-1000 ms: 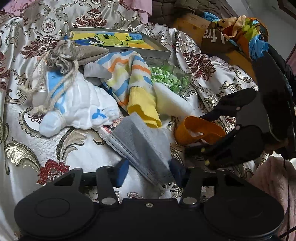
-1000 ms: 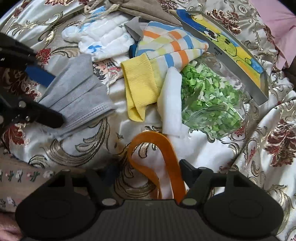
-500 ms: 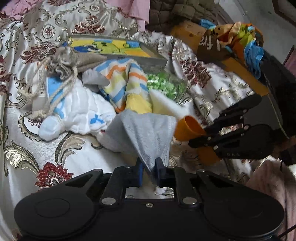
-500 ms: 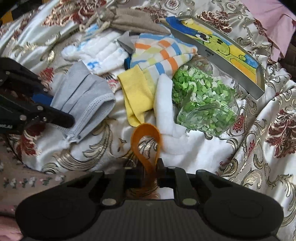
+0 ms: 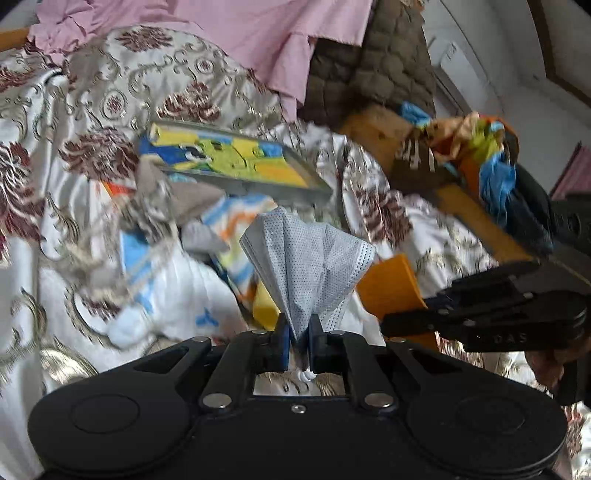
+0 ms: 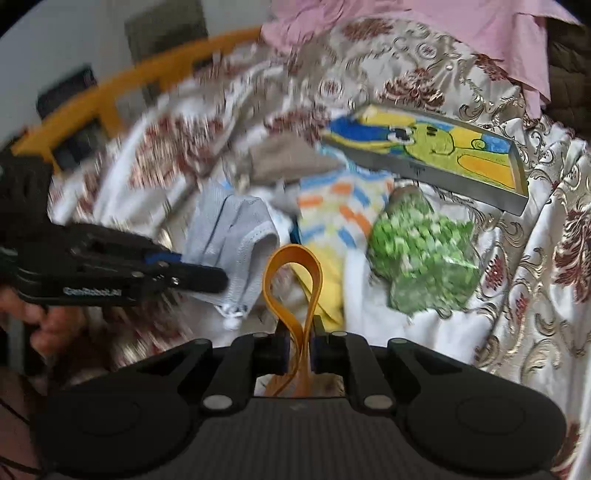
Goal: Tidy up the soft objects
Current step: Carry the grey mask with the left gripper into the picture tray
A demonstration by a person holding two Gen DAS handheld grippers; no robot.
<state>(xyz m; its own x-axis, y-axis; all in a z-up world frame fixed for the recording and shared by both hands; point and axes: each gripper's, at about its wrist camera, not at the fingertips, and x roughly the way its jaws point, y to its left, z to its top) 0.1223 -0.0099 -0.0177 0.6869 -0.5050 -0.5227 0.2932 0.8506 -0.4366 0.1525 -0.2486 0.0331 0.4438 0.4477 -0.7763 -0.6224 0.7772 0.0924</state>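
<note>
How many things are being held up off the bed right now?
2. The grey face mask is pinched in the left gripper; the orange band is pinched in the right gripper.

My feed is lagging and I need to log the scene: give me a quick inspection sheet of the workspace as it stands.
Surface: floral satin bedspread, rumpled.
Job's things: grey face mask and orange band, both lifted; striped sock and white mitten lying in the pile.
Clutter: cartoon-print box, bag of green bits, drawstring pouch.
Grippers: left gripper jaws shut on the mask; right gripper jaws shut on the band.
Cables: nothing seen.
Surroundings: pink cloth, brown quilted fabric, wooden rail, colourful clothes heap.
</note>
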